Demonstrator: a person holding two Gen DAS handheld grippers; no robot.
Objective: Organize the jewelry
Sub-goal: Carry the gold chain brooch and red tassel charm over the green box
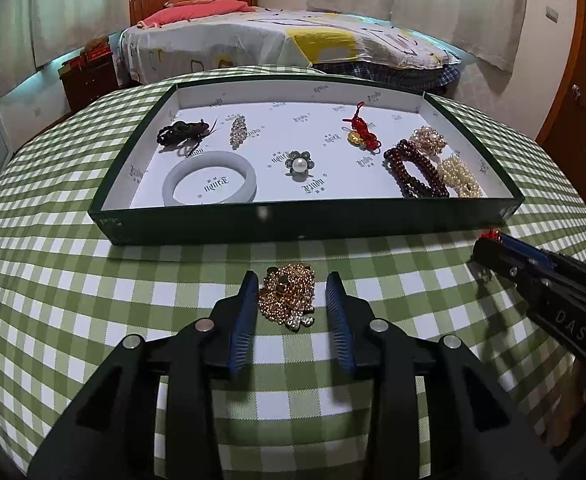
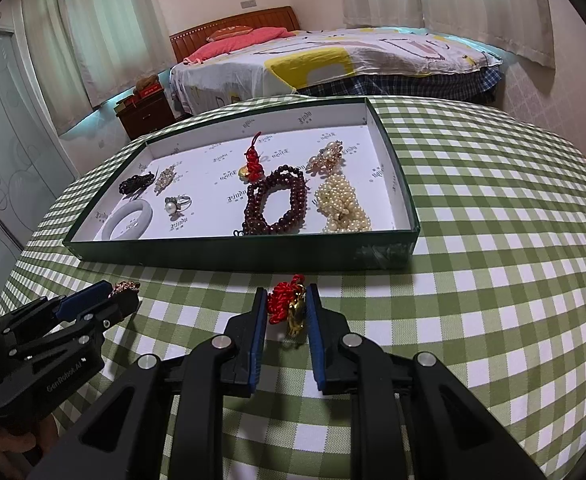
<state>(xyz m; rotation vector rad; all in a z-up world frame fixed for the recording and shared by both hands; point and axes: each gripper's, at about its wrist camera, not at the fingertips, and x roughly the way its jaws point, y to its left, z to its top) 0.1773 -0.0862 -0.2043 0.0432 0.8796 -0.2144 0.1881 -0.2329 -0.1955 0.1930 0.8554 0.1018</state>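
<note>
Left tongs (image 1: 291, 300) stand spread around a gold chain pile (image 1: 287, 298); right tongs (image 2: 285, 308) pinch a red-knotted charm (image 2: 289, 306).

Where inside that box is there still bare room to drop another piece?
The box is bare in the middle, between the pearl ring and the red knot charm, and along the far wall. The right end is crowded: dark beads, pearls.

Right tongs (image 2: 284, 307) clamp red-knotted gold charm (image 2: 289, 307) (tray (image 2: 237, 250) beyond).
</note>
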